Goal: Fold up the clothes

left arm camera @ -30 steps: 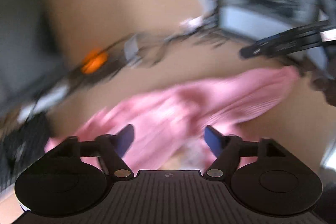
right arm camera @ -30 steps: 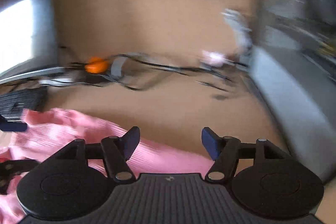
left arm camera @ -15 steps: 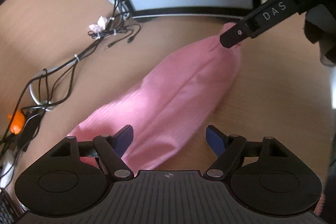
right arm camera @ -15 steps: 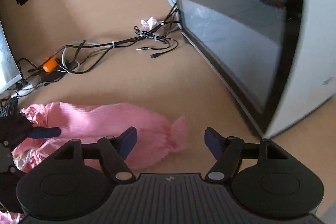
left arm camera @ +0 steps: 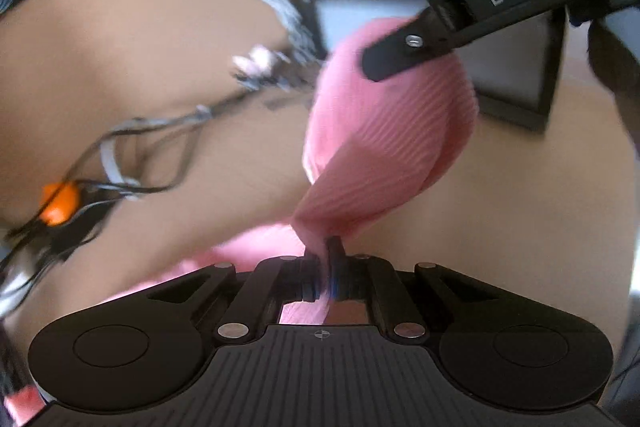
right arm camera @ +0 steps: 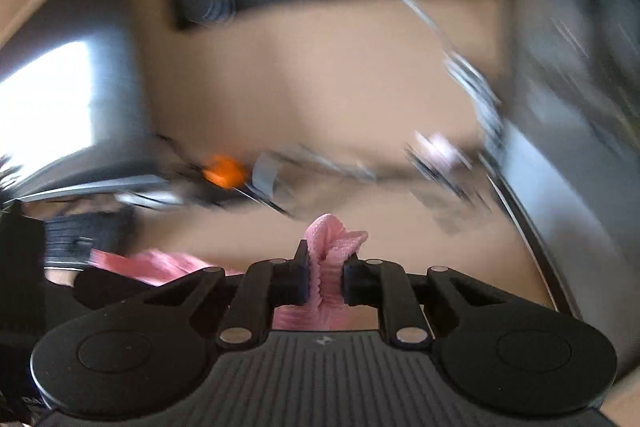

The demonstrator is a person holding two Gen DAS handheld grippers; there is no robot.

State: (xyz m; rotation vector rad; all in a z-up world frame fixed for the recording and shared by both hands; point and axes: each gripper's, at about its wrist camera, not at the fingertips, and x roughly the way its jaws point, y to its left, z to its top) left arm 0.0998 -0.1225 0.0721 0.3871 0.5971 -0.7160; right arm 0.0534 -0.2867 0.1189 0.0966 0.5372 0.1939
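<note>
Left tongs (left arm camera: 325, 267): pressed together, pinching one end of the pink ribbed garment (left arm camera: 384, 147).
Right tongs (right arm camera: 325, 277): clamped on the bunched opposite end.
Garment: stretched between both tongs above the table (left arm camera: 160, 75).
Beyond: blurred cables (left arm camera: 160, 131), monitor (left arm camera: 516, 87).

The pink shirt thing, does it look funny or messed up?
A bit. The pink garment is not flat: it hangs twisted and bunched between the two claws. The left claw pinches one end, the right claw squeezes a crumpled tuft. Loose cables sprawl on the desk behind it.
</note>
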